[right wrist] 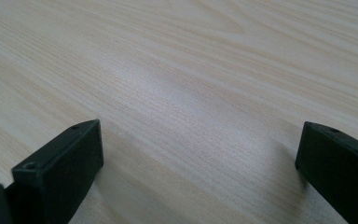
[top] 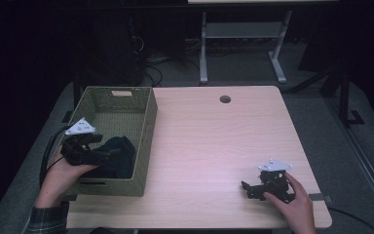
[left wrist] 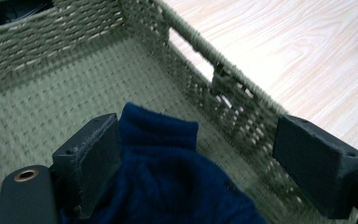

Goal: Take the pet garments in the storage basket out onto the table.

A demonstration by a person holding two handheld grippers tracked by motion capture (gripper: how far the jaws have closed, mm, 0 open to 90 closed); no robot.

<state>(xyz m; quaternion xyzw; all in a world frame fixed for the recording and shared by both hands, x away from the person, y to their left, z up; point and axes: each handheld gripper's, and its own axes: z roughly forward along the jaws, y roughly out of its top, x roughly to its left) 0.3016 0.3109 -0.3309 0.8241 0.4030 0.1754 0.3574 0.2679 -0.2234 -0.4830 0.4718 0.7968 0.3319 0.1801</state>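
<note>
Left gripper (top: 108,152), black, two-jawed, with a grey three-cornered plate on top, held in the person's left hand (top: 65,173) over the near end of the basket. Its jaws stand spread wide; in the left gripper view the dark blue fleece cloth (left wrist: 168,182) lies between them, touching the inner face of the left-hand jaw, while the right-hand jaw stands apart from it, against the basket's side wall. Whether the cloth is lifted or merely resting cannot be told.

The cloth, crumpled, sits on the floor of the olive-green woven rectangular basket (top: 148,126), in the half nearest the person. The basket has a handle slot cut into each wall that shows, and it stands on the left part of the pale wood-grain table (top: 214,146), its long side running away from the person.

Right gripper (top: 247,187), of the same make, held in the person's right hand (top: 292,202) low over the near right part of the table, well apart from the basket. Its jaws are spread wide with bare tabletop between them, and they hold nothing.

A round cable hole (top: 225,99) lies near the table's far edge.
</note>
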